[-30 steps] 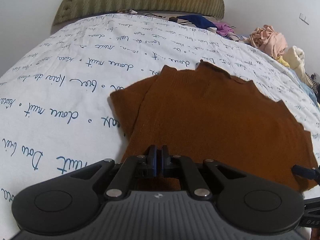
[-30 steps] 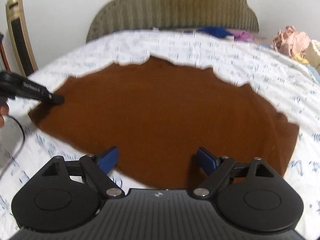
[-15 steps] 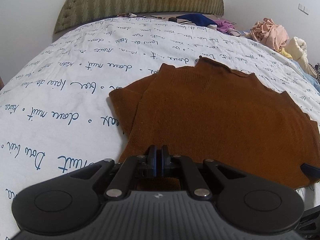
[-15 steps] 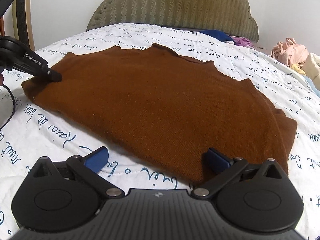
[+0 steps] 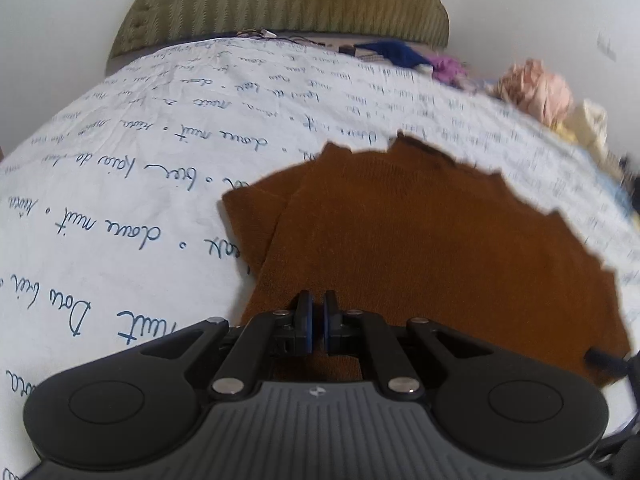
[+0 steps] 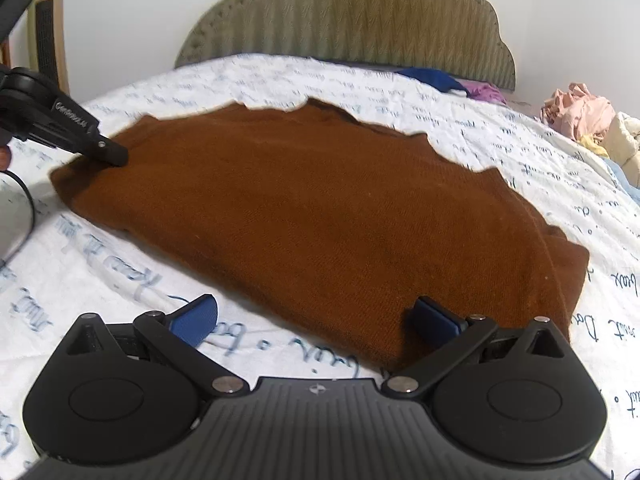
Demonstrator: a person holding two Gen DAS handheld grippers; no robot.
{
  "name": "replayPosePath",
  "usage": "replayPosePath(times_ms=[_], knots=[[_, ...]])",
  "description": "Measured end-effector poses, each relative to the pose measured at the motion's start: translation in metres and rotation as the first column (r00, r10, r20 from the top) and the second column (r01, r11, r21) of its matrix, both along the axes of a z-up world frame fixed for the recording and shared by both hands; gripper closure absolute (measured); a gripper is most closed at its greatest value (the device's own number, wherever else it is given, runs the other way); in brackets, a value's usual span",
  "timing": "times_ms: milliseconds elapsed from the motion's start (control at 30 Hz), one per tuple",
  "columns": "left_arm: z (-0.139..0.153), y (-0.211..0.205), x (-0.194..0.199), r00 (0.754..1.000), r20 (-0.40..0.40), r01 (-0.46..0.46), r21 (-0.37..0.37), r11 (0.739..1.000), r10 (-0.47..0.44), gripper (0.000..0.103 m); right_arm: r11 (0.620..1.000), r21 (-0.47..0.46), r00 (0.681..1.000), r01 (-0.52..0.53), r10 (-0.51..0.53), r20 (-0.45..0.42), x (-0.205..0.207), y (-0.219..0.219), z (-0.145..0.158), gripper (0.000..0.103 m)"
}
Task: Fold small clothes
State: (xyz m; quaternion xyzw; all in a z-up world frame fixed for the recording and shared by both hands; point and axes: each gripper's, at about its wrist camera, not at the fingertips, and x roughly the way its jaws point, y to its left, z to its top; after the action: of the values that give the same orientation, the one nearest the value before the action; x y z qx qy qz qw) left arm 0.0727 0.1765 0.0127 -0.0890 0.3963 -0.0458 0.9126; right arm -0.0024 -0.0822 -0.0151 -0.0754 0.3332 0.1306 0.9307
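A brown knit garment point(image 5: 432, 248) lies flat on the bed, folded in layers, and fills the middle of the right wrist view point(image 6: 312, 216). My left gripper point(image 5: 315, 322) is shut on the garment's near left corner; it shows from the side in the right wrist view point(image 6: 114, 154), pinching that corner. My right gripper point(image 6: 314, 316) is open and empty, its blue pads point(image 6: 194, 316) low at the garment's near edge. One pad sits over the sheet, the other over the fabric. A tip of it shows in the left wrist view point(image 5: 600, 358).
The bed has a white sheet point(image 5: 120, 208) with blue script. An olive headboard point(image 6: 352, 20) stands behind it. Loose clothes lie at the far side: blue point(image 6: 430, 78), purple point(image 6: 486, 92), pink point(image 6: 576, 110) and cream point(image 6: 622, 140). A gold fan point(image 6: 46, 28) stands at left.
My right gripper has dropped lower and drawn back toward the garment's near edge, still open. My left gripper keeps its pinch on the corner and has shifted only slightly.
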Motion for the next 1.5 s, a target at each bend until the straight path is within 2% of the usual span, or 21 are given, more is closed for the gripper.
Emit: replayPosePath(times_ms=[100,333,400,467,533,700,833,900,967,1067,1133,1167,1300,1367,1500], knots=[[0.008,0.019,0.002,1.000,0.004,-0.024,-0.079,0.997,0.025,0.098,0.999,0.020,0.999,-0.034,0.034,0.038,-0.007,0.005,0.010,0.001],[0.010,0.049,0.018,0.999,-0.034,-0.038,-0.155,0.987,0.033,0.095,0.991,-0.047,0.988,-0.123,0.126,0.093,-0.012,0.042,0.022,0.001],[0.005,0.058,0.027,0.997,-0.066,-0.045,-0.216,0.975,0.031,0.080,0.986,-0.082,0.983,-0.147,0.155,0.101,-0.012,0.056,0.021,0.001],[0.001,0.067,0.035,0.996,-0.078,-0.057,-0.279,0.959,0.036,0.043,0.976,-0.142,0.977,-0.163,0.180,0.117,-0.015,0.074,0.019,0.001],[-0.001,0.073,0.039,0.996,-0.073,-0.078,-0.315,0.946,0.058,0.032,0.961,-0.209,0.968,-0.181,0.211,0.132,-0.018,0.091,0.015,0.001],[-0.006,0.075,0.060,0.996,-0.091,-0.054,-0.392,0.918,0.019,0.032,0.913,-0.356,0.953,-0.198,0.264,0.148,-0.020,0.130,0.001,0.002],[-0.021,0.076,0.080,0.991,-0.137,-0.055,-0.454,0.890,-0.009,0.032,0.877,-0.453,0.938,-0.160,0.278,0.208,-0.018,0.156,-0.006,0.002],[-0.032,0.079,0.090,0.987,-0.160,-0.062,-0.491,0.869,-0.020,0.032,0.867,-0.478,0.932,-0.139,0.278,0.234,-0.015,0.166,-0.008,0.002],[-0.042,0.086,0.098,0.984,-0.177,-0.071,-0.542,0.837,-0.031,0.032,0.860,-0.494,0.929,-0.128,0.278,0.244,-0.010,0.174,-0.010,0.002],[-0.056,0.096,0.111,0.982,-0.177,-0.069,-0.652,0.755,-0.063,0.025,0.862,-0.495,0.930,-0.110,0.265,0.256,0.002,0.181,-0.012,0.003],[-0.061,0.097,0.120,0.981,-0.168,-0.051,-0.695,0.718,-0.093,0.025,0.871,-0.480,0.933,-0.103,0.253,0.258,0.011,0.184,-0.012,0.003],[-0.063,0.095,0.125,0.980,-0.165,-0.038,-0.703,0.710,-0.111,0.025,0.873,-0.476,0.934,-0.101,0.249,0.258,0.015,0.185,-0.012,0.003],[-0.060,0.092,0.129,0.983,-0.162,-0.045,-0.682,0.730,-0.090,0.025,0.873,-0.476,0.934,-0.105,0.251,0.255,0.027,0.189,-0.012,0.004],[-0.055,0.093,0.127,0.984,-0.146,-0.018,-0.639,0.769,-0.099,0.025,0.861,-0.495,0.925,-0.115,0.274,0.262,0.018,0.188,-0.014,0.004],[-0.061,0.092,0.132,0.978,-0.140,0.029,-0.651,0.758,-0.157,0.025,0.852,-0.513,0.915,-0.102,0.283,0.289,0.012,0.189,-0.018,0.005]])
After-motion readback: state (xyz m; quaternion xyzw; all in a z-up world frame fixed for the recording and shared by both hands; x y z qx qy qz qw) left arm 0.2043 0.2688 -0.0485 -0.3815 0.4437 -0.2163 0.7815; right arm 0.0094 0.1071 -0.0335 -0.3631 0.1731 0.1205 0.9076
